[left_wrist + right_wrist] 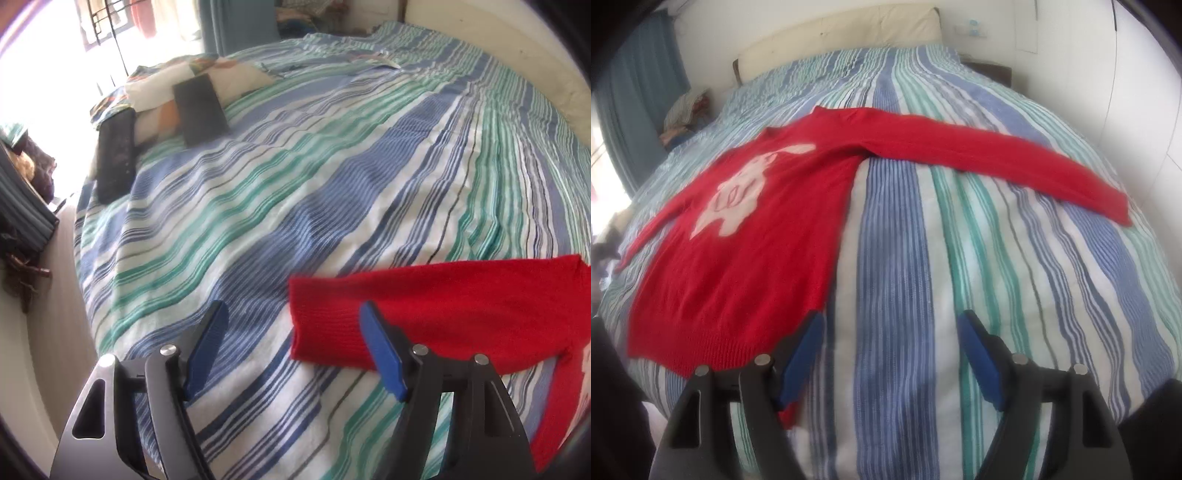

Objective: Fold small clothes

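A red sweater (pixel 746 266) lies flat and unfolded on the bed (pixel 997 258), one sleeve (pixel 979 155) stretched toward 2 o'clock, as left gripper (pixel 293 350) and right gripper (pixel 892 356) hover wide and empty, every fold apparently left to do.

Red sweater (pixel 746 280) (white motif), striped bedspread (pixel 960 295)

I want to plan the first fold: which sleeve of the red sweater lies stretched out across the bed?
The sleeve on the right of the right wrist view: it runs long and straight over the striped bedcover. The other sleeve lies close along the sweater's body.
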Available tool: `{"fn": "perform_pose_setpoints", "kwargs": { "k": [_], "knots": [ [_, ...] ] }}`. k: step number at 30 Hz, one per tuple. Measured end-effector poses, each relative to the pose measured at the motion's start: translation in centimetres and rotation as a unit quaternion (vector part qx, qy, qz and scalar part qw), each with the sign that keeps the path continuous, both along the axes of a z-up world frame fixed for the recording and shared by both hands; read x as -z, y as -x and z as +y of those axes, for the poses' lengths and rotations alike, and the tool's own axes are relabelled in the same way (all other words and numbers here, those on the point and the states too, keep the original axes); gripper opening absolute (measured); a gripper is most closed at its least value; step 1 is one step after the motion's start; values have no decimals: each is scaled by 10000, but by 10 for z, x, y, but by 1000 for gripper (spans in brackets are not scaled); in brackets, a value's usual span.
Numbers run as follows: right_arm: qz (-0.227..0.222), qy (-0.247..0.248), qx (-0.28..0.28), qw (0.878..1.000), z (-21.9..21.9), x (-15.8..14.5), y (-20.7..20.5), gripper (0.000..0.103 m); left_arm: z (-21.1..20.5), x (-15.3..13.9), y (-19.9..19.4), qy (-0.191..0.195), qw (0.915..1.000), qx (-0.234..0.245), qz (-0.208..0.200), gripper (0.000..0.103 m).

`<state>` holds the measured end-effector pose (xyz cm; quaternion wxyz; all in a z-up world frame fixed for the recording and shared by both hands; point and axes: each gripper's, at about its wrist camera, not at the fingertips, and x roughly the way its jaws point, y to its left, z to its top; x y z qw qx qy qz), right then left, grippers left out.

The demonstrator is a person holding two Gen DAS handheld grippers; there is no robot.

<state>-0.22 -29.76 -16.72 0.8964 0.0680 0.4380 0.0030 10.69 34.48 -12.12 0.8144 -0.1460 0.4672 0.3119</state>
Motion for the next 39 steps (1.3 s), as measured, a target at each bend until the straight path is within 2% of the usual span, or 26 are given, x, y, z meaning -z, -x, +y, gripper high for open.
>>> {"fn": "perform_pose_setpoints", "kwargs": {
  "k": [3,6,9,12,15,17,20,23,27,39],
  "knots": [
    [-65,-2,208,9998,-11,-7,0,74,-41,-16,16,66,9986,503,-134,76],
    [-47,-16,48,10000,-9,-15,-4,74,-100,-23,31,287,9909,1295,-209,82],
    [10,-99,-455,9989,8,-22,-11,74,-169,-18,40,425,9747,2190,-106,83],
    [50,-184,-961,9952,34,-27,-20,74,-230,0,43,537,9543,2937,126,83],
    [100,-173,-1271,9917,56,-26,-29,74,-273,23,43,519,9378,3397,487,83],
    [247,-84,-1410,9897,65,-19,-33,74,-290,40,47,449,9300,3555,820,83],
    [724,163,-1547,9852,73,3,-36,74,-299,49,55,141,9246,3681,965,87],
    [1377,342,-1521,9781,70,34,-32,76,-295,49,56,211,9243,3663,1051,92],
    [1375,269,-1426,9798,63,42,-22,84,-289,52,60,323,9262,3589,1105,96],
    [1600,235,-1268,9786,53,37,-6,85,-277,39,74,507,9226,3640,1170,96]
  ]
}}
